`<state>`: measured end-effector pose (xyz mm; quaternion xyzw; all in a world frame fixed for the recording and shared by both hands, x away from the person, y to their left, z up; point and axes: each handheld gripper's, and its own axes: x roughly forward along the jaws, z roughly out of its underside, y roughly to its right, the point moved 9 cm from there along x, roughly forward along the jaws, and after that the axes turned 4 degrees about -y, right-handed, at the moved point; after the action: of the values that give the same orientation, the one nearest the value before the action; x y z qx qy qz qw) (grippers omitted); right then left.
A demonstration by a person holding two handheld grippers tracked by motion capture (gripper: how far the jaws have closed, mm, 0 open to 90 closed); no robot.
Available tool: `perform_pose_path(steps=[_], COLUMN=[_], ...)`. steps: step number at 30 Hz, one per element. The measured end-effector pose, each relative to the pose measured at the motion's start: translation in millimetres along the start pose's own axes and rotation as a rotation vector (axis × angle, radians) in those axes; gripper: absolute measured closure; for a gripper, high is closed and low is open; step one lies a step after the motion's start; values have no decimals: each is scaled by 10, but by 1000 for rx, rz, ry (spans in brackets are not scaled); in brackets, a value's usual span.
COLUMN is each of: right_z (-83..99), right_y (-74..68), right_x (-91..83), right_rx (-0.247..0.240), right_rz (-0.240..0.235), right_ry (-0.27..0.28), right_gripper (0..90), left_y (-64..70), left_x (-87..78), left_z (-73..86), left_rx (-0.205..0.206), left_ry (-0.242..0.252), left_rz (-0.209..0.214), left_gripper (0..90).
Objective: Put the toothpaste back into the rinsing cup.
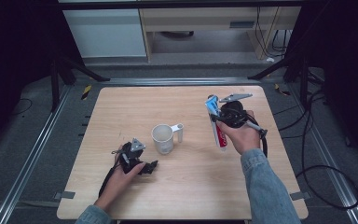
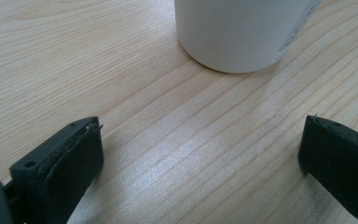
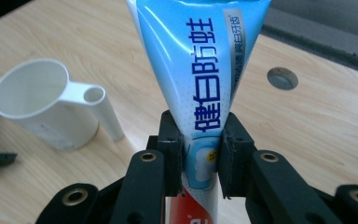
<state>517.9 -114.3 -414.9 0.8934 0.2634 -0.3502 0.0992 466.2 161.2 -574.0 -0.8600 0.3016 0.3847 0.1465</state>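
Above the table, right gripper point(image 3: 199, 158) clamps a toothpaste tube point(image 3: 200, 65); left gripper point(image 2: 200, 154) gapes, seemingly empty.

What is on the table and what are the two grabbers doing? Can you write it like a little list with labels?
surface: wooden table
cup: white cup, upright near the middle of the table, handle toward the person's right
tube: blue, white and red toothpaste tube, lifted off the table
right gripper: jaws shut on the toothpaste tube, held up to the right of the cup
left gripper: jaws open, low over the table, pointing at the cup, not touching it
cup contents: looks empty
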Motion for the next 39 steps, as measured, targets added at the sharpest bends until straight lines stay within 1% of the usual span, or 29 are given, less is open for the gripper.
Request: perform_pose_path(steps=[1, 3, 4, 5, 9, 10, 11, 12, 16, 23, 26, 28, 31, 33, 34, 35, 36, 37, 38, 39], right_z=[-29, -53, -53, -85, -146, -146, -178, -193, -240, -303, -344, -351, -379, -398, -398, -415, -415, -433, -433, -448], right_y=[-4, -9, -9, -18, -29, -29, -36, -35, -41, -100, -144, -157, -188, -239, -239, -279, -279, -319, -319, -349], right_x=[8, 10, 10, 7, 2, 2, -1, -4, -16, -8, -7, -9, -9, -7, -7, -19, -19, -41, -41, -58], right_rx=[2, 5, 5, 13, 25, 25, 33, 39, 66, 73, 81, 88, 88, 83, 83, 82, 82, 80, 80, 78], right_rz=[5, 11, 11, 12, 25, 25, 28, 35, 56, 60, 58, 58, 68, 67, 67, 63, 63, 60, 60, 55], right_ry=[28, 50, 50, 82, 139, 139, 170, 188, 241, 270, 297, 303, 327, 333, 333, 341, 341, 355, 355, 364], right_gripper=[737, 737, 737, 737, 737, 737, 736, 736, 736, 736, 736, 736, 736, 736, 736, 736, 736, 736, 736, 736], left_y=[-2, -2, -2, -2, -2, -2, -2, -2, -2, -1, -2, -2, -2, -2, -2, 0, 0, 0, 0, -2], left_x=[-2, -2, -2, -2, -2, -2, -2, -2, -2, -2, -2, -2, -2, -2, -2, 0, 0, 0, 0, -1], left_z=[2, 2, 2, 2, 2, 2, 2, 2, 2, 2, 2, 2, 2, 2, 2, 0, 0, 0, 0, 0], left_rx=[3, 3, 3, 3, 3, 3, 3, 3, 3, 3, 3, 3, 3, 3, 3, 0, 0, 0, 0, 1], left_ry=[-3, -3, -3, -2, -3, -3, -3, -3, -3, -3, -3, -3, -3, -3, -3, 0, 0, 0, 0, -1], left_rz=[0, 0, 0, 0, 0, 0, 0, 0, 0, 0, 0, 0, 0, 0, 0, 0, 0, 0, 0, -2], left_gripper=[0, 0, 0, 0, 0, 0, 0, 0, 0, 0, 0, 0, 0, 0, 0, 0, 0, 0, 0, 0])
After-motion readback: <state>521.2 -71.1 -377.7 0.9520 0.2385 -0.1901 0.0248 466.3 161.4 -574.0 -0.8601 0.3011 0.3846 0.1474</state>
